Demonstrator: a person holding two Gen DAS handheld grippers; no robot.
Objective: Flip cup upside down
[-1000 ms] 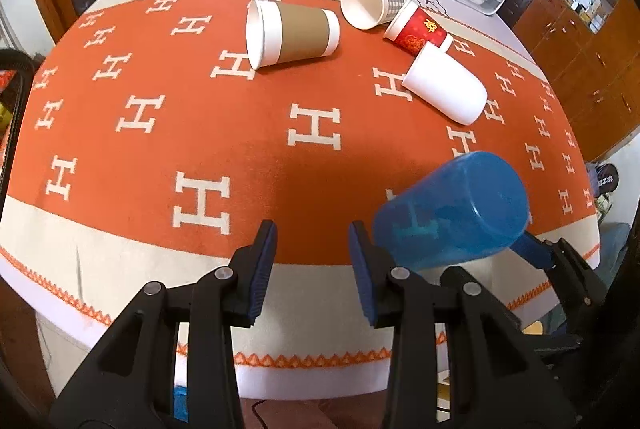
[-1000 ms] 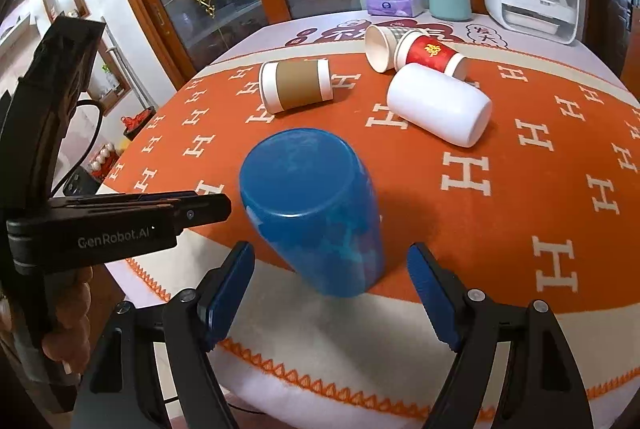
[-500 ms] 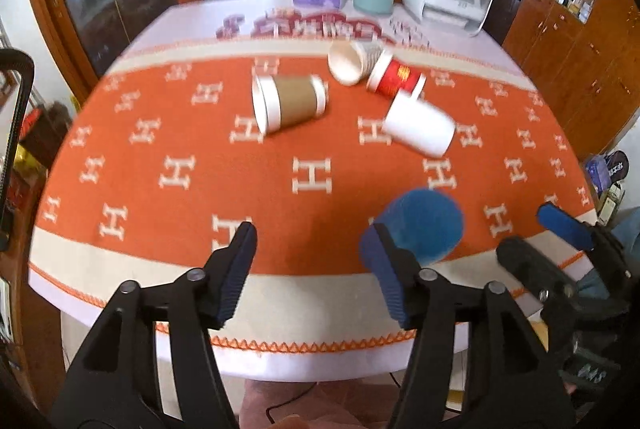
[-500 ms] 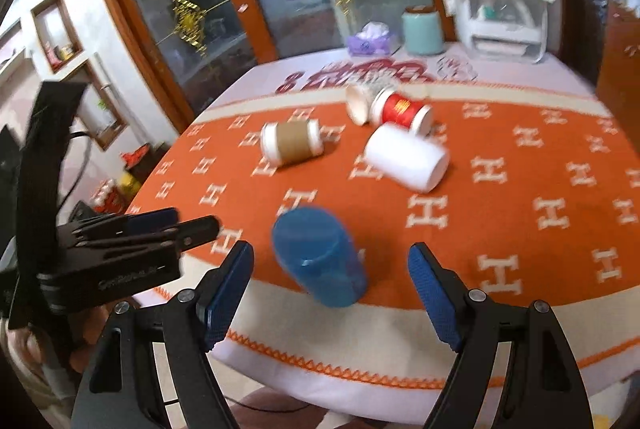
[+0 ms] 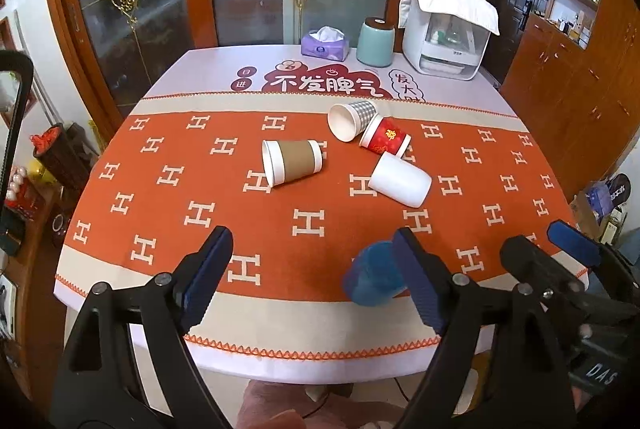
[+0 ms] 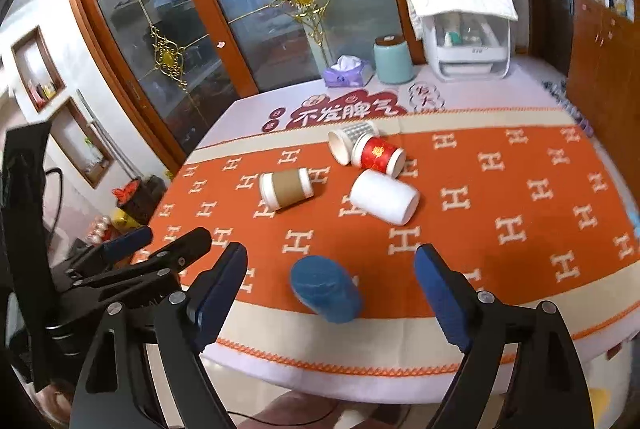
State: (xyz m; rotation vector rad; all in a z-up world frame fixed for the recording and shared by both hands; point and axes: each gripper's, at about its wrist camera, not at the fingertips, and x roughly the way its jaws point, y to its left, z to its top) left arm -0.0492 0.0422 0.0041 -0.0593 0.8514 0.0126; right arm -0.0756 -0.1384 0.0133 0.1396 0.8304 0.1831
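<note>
A blue plastic cup (image 6: 326,288) stands upside down near the front edge of the orange cloth (image 6: 500,197); in the left wrist view (image 5: 372,279) my right-hand finger partly hides it. My left gripper (image 5: 312,279) is open and empty, held back off the table's front edge. My right gripper (image 6: 330,293) is open and empty, also back from the edge, apart from the blue cup. The left gripper shows in the right wrist view (image 6: 158,245).
Several cups lie on their sides mid-table: a brown-sleeved one (image 5: 292,162), a checked one (image 5: 352,117), a red one (image 5: 385,137), a white one (image 5: 400,180). At the back stand a tissue box (image 5: 325,45), a teal canister (image 5: 375,42) and a white appliance (image 5: 446,29).
Both grippers have pulled back and up from the table. The left gripper opened wider. The blue cup stays upside down where it stood.
</note>
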